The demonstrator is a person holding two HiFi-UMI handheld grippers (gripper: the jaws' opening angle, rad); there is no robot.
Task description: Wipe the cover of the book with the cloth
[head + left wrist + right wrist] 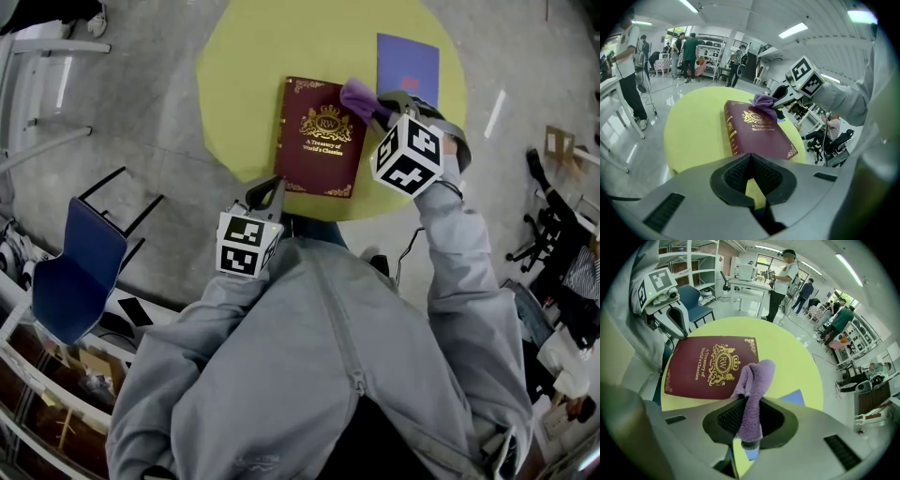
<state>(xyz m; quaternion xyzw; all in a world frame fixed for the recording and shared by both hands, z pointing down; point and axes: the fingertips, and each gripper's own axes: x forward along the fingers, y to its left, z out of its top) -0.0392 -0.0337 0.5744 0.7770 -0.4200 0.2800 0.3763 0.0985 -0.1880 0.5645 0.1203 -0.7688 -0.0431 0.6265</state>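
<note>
One maroon hardback book (pixel 322 136): far right corner covered by the purple fleecy cloth (pixel 359 97); gilt spine lettering too small to read. Flat blue sheet (pixel 409 64), right of book: near corner hidden behind right tool (pixel 382 108). Round yellow-green surface (pixel 244 75): far rim beyond book cut off by the head view's top edge.

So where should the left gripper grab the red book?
Probably the near short edge by the spine, coming in low from the person's side. The book lies flat with that edge by the table rim, and the cloth occupies the far corner.
</note>
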